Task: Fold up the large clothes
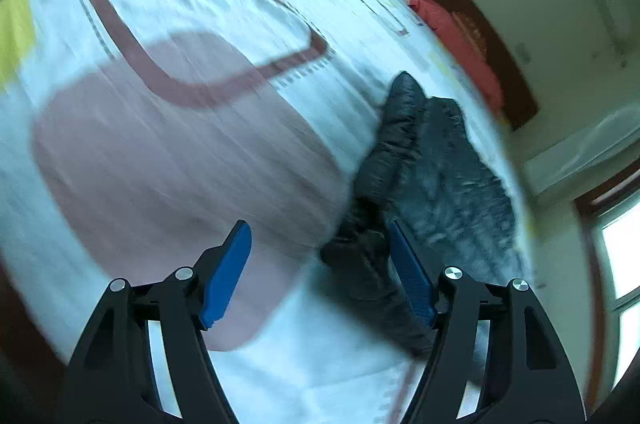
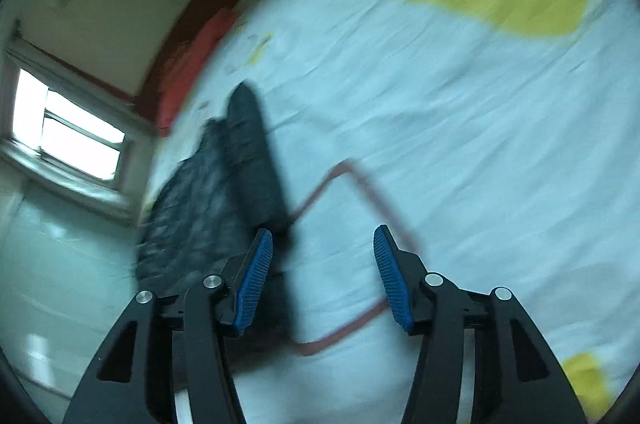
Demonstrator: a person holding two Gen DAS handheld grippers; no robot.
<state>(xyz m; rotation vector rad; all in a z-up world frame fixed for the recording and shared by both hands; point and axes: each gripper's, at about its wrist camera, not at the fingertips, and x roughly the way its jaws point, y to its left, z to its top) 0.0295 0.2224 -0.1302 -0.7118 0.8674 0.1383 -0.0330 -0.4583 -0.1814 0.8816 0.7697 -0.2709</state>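
A dark quilted jacket (image 1: 432, 164) lies bunched on a bed with a white patterned sheet (image 1: 192, 16). In the left wrist view it is at the right, with one sleeve reaching toward me. My left gripper (image 1: 320, 244) is open above the sheet, its right blue pad next to the sleeve's end. In the right wrist view the jacket (image 2: 224, 184) lies at the left. My right gripper (image 2: 322, 248) is open and empty, its left pad over the jacket's near edge. Both views are motion blurred.
The sheet (image 2: 440, 104) has yellow, maroon and pink shapes. A red pillow (image 1: 452, 36) lies by the dark wooden headboard (image 1: 500, 64). A window (image 2: 68, 132) and pale walls lie beyond the bed's edge.
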